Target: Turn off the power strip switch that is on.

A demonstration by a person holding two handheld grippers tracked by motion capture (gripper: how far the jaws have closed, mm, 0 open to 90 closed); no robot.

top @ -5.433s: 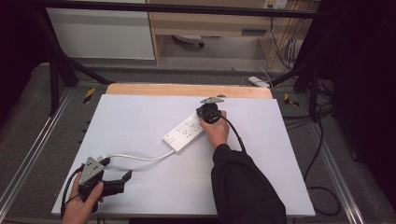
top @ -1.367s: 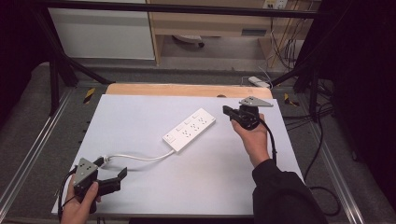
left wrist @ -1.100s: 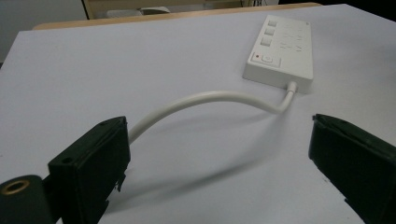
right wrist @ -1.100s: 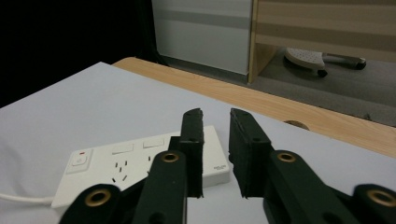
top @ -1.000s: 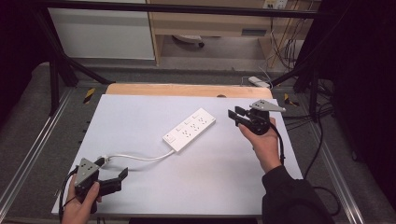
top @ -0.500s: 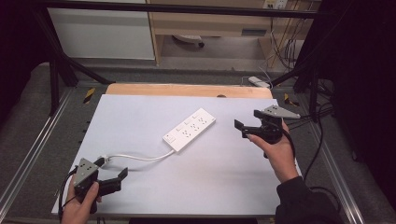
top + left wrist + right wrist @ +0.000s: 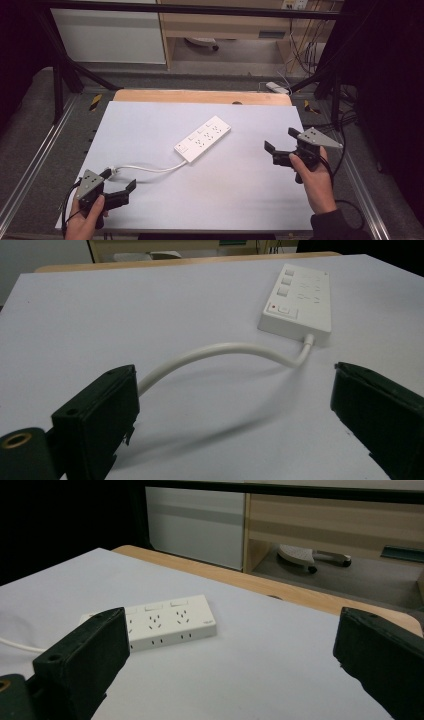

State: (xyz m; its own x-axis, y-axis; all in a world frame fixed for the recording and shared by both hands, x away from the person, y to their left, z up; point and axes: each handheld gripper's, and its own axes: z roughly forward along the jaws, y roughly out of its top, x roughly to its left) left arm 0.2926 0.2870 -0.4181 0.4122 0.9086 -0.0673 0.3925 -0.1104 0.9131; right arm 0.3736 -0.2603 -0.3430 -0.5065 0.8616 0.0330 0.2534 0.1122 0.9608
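High view: white power strip lies diagonally at mid-table, cord curving back to plug end just beside left gripper. Left gripper jaws held apart, nothing between them. Right gripper well apart from strip near table right edge; jaws have just been opening, nothing between them. Risk judged: cord snagged by left jaw, strip dragged askew; light strip skidded if nudged.

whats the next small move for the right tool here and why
Probably rest the right tool where it is, near the table's right edge. Its jaws have just been opening and stand wide with nothing between them, well apart from the power strip, which lies flat mid-table. The left tool is open too, near the cord.
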